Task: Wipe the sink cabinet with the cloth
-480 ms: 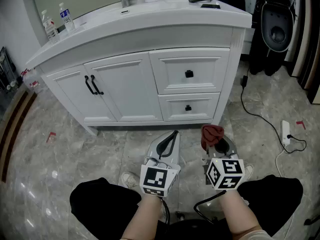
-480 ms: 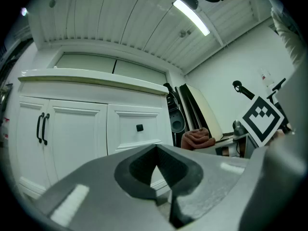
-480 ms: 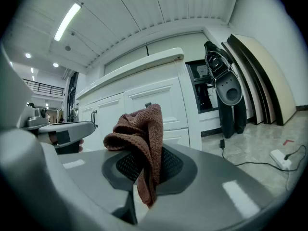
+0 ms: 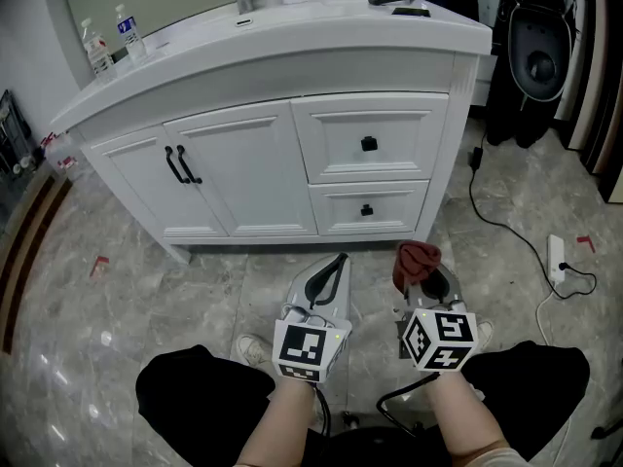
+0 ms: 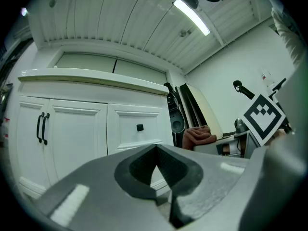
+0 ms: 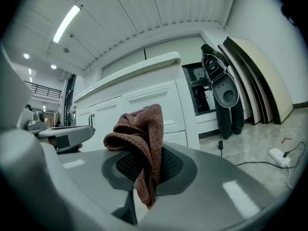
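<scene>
The cloth [image 6: 144, 134] is held pinched in the right tongs [image 4: 419, 282], well short of the sink cabinet [image 4: 243, 178]. The left tongs [image 4: 336, 266] are closed on nothing. The cloth should be pressed flat against the panelled fronts and drawn along them, with the black handles [image 4: 181, 164] worked around. A marbled floor [image 4: 127, 290] lies below, and a cable [image 4: 492, 224] trails at the right.

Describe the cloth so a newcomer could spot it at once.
Find the white sink cabinet, then the two grippers held in front of it. The cloth is the crumpled reddish-brown rag pinched in the right gripper; the left gripper beside it is shut and empty.
</scene>
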